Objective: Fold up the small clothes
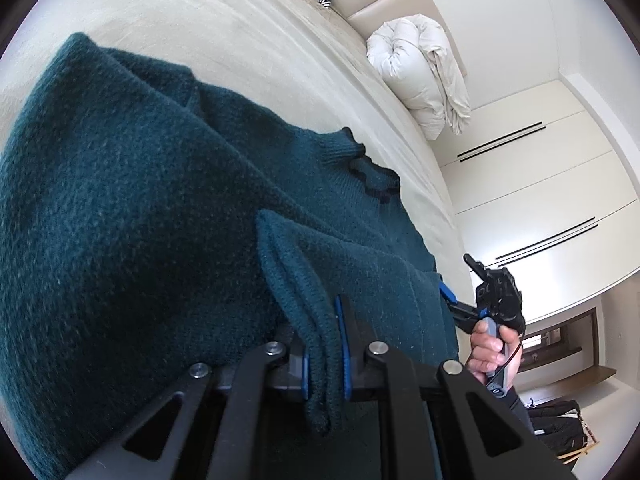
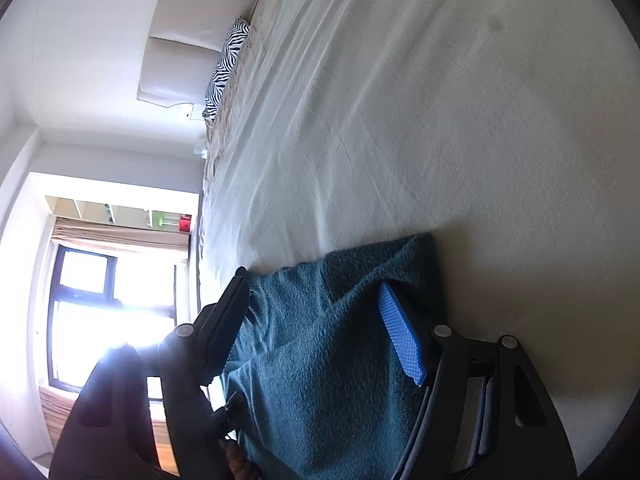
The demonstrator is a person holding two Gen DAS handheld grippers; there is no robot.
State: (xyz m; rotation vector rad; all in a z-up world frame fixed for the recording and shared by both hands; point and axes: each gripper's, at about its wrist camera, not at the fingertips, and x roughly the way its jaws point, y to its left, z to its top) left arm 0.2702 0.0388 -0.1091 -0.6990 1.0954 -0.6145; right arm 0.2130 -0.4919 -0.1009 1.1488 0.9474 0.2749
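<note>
The left tongs (image 1: 326,344) are pinching the green sweater (image 1: 140,200) on the bed (image 1: 240,40); the right tongs (image 2: 316,312) are gaping wide around its edge, folding barely begun.

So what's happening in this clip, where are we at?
A person with a handheld gripper in each hand is folding a dark teal sweater spread on a bed. The left gripper is shut on a bunched fold of the knit. The right gripper is open, its jaws standing either side of another part of the sweater without pinching it. The person's hand shows on the right tool's handle. The fold is not finished.
</note>
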